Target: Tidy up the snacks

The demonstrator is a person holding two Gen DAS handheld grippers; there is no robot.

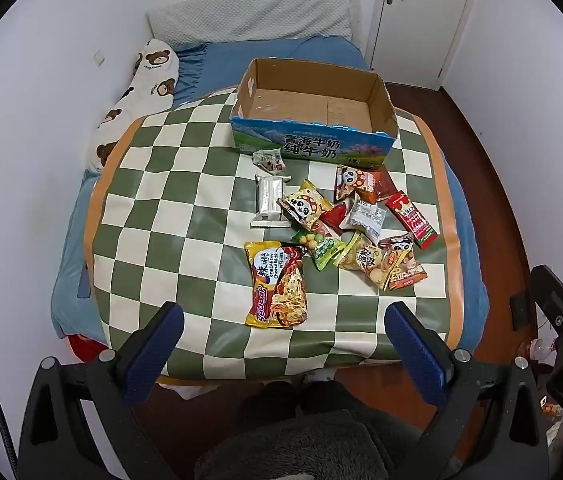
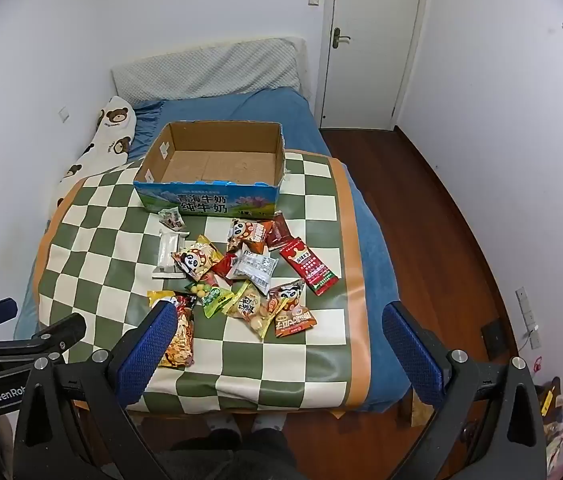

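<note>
Left tongs [image 1: 283, 324] and right tongs [image 2: 279, 326] gape wide, holding nothing.

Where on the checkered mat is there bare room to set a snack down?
The mat's left half, bordered by the silver packet and noodle bag, is bare, as is the near strip. The cardboard box is empty. Right of centre, packets crowd together.

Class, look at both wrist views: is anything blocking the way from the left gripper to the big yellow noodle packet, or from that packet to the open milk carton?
Nothing visible does. The left gripper hangs open just short of the noodle packet. Bare checkered cloth runs on to the carton, which looks empty; the silver bar lies alongside.
</note>
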